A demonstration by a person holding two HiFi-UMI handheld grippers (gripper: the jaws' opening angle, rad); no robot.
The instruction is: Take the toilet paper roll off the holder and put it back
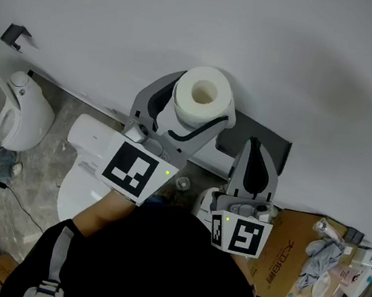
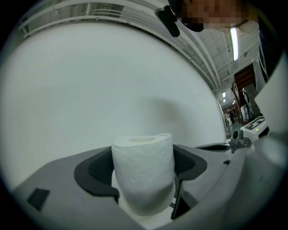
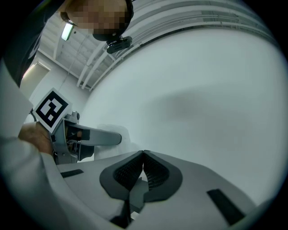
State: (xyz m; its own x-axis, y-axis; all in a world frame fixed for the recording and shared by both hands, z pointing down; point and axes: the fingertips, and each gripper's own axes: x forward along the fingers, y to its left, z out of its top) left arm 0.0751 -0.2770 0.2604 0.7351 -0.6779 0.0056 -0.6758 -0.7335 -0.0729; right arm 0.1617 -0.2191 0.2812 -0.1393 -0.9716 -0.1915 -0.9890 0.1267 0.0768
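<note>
Left gripper (image 1: 199, 103): jaws stood wide apart, both pads pressed on the sides of the toilet paper roll (image 2: 143, 168).
Toilet paper roll: white, upright between the left jaws with its core hole facing up; held in front of the wall (image 1: 192, 19), off the holder and just left of it.
Holder (image 1: 241, 133): dark grey fitting on the wall, far right of the roll; nothing visibly hung on it.
Right gripper (image 1: 257, 156): jaws closed together, pads meeting with nothing between them; it pointed at the wall, its tips over the holder in the head view.
Toilet (image 1: 93, 140): white, below on the left, near the wall.
White fixture (image 1: 24, 112): far left on the floor, well apart from the grippers.
Cardboard box (image 1: 288, 251): near right, with crumpled cloths lying on its right end.
</note>
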